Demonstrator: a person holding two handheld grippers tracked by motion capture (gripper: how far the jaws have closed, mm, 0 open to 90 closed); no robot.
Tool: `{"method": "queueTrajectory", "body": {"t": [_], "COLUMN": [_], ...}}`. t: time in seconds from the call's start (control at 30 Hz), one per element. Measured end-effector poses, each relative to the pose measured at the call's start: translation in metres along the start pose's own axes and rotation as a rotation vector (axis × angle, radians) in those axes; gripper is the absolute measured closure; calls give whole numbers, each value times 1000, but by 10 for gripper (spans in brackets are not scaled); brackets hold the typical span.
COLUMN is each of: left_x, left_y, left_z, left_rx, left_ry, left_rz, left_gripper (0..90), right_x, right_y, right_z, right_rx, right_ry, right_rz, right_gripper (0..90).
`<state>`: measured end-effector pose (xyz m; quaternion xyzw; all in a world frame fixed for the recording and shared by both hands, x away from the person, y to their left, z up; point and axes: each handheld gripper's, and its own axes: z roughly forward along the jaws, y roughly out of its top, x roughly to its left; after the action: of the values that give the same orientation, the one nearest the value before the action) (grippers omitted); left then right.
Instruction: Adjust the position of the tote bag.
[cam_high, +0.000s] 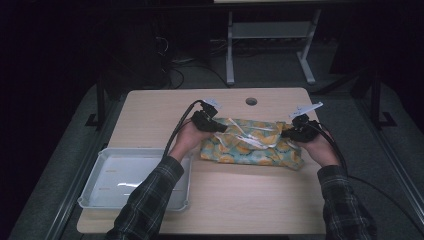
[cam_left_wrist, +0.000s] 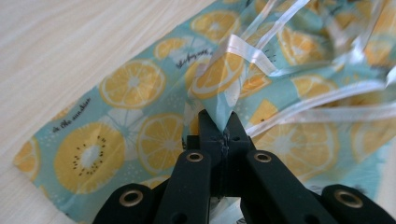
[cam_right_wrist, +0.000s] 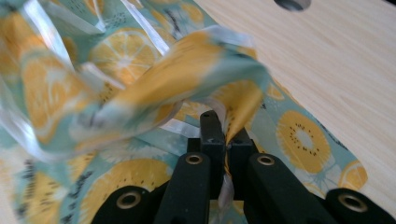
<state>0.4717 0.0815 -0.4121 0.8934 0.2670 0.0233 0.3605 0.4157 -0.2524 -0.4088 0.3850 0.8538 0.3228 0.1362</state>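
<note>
Plaid sleeves come in from the bottom of the high view, and mine are the hands above them. Left to right: my left gripper (cam_left_wrist: 219, 130) is clamped on a pinch of the fruit-print bag (cam_high: 252, 142), its thin plastic edge caught between the closed jaws; my right gripper (cam_right_wrist: 222, 135) is clenched the same way on the far corner. The bag lies crumpled near the middle of the table (cam_high: 150, 107), between my two hands.

To do this step well, I judge I should draw both corners apart evenly and low, so the film smooths flat instead of tearing or slipping out of the jaws.

At the left front corner sits a grey tray (cam_high: 100, 162), just beside my left forearm. The tabletop is pale wood with a round cable hole (cam_high: 251, 101) near its far edge. Beyond it the room is dark, with a metal frame (cam_high: 270, 45) on the floor.
</note>
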Motion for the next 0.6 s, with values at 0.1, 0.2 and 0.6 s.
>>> {"method": "queueTrajectory", "body": {"t": [0.1, 0.2, 0.6], "left_x": [0, -1, -16], "left_y": [-3, -5, -13], "left_z": [9, 13, 17], "left_rx": [29, 37, 106], "left_ry": [4, 0, -37], "left_rz": [-5, -14, 45], "left_gripper": [898, 899, 898], "right_x": [-1, 0, 20], "right_y": [-3, -4, -21], "right_z": [7, 11, 8], "right_rx": [26, 41, 111], "right_ry": [-6, -1, 49], "right_rz": [2, 2, -57], "right_gripper": [889, 889, 888]}}
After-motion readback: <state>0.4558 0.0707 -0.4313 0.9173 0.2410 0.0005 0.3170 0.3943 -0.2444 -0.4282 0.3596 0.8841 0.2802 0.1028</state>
